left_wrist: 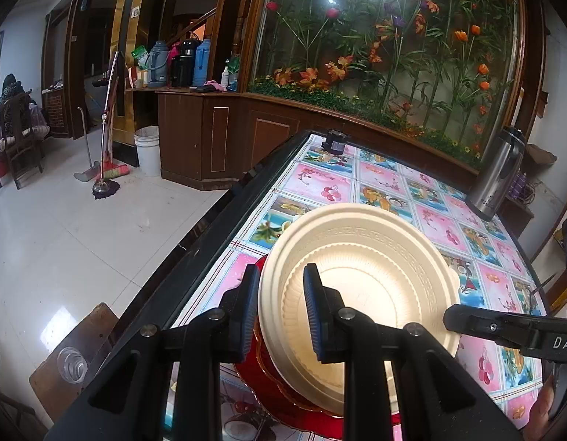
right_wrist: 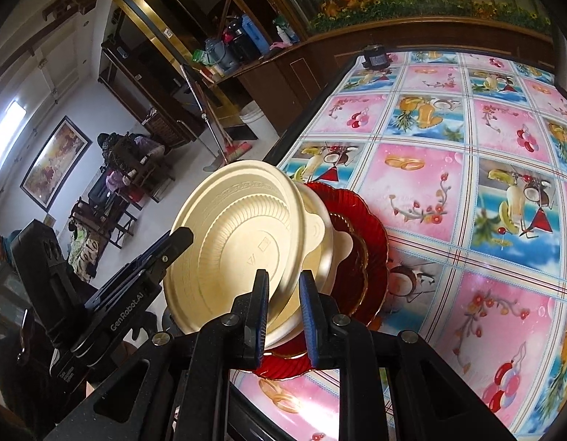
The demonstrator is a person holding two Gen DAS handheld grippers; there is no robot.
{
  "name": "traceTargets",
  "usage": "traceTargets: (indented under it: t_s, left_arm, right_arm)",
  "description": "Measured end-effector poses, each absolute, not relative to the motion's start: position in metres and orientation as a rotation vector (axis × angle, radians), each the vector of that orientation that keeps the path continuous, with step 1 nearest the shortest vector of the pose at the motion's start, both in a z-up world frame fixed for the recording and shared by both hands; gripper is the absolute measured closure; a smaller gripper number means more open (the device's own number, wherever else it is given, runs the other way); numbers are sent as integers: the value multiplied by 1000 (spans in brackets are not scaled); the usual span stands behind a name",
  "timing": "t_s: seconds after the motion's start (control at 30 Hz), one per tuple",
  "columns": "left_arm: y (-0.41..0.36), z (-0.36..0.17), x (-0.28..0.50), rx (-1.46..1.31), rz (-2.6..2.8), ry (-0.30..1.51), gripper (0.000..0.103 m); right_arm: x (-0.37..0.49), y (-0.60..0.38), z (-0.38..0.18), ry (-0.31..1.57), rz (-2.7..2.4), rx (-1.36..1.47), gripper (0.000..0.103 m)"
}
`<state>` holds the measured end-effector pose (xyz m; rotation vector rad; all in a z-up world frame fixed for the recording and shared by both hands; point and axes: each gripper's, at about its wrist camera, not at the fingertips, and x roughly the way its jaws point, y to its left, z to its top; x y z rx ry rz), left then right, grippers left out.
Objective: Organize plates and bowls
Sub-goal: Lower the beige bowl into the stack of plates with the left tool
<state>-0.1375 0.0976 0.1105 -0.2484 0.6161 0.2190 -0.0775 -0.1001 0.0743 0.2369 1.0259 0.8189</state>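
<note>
**A:** What's your left hand-held gripper (left_wrist: 281, 316) doing?

**B:** My left one has its 2 fingers narrowed on the rim of the top cream bowl (left_wrist: 360, 290), 1 finger outside the wall, 1 inside. The bowl is tilted up off the stack.

**A:** What's under it?

**B:** A second cream bowl (right_wrist: 329, 253) nests just beneath, and both sit on red plates (right_wrist: 360, 257). From the right wrist view I count at least 2 red scalloped plates. The stack is at the near left edge of the surface (left_wrist: 441, 228), which carries a fruit-patterned cloth.

**A:** And your right hand-held gripper (right_wrist: 283, 316)?

**B:** It straddles the near rim of the same top bowl, fingers narrow, 1 on each side of the wall. Whether the pads press the rim I cannot tell.

**A:** Anything else on the surface?

**B:** A steel flask (left_wrist: 498, 174) stands at the far right edge, well apart from the stack, and a small dark object (left_wrist: 335, 141) is at the far left corner.
</note>
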Motion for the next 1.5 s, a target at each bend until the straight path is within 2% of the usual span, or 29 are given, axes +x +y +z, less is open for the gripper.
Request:
traceTargets:
  t_s: [1.5]
  left_arm:
    - [97,109,-135,-248,222,619,81]
  right_arm:
    - [-84,-105,77,1034,842,241,79]
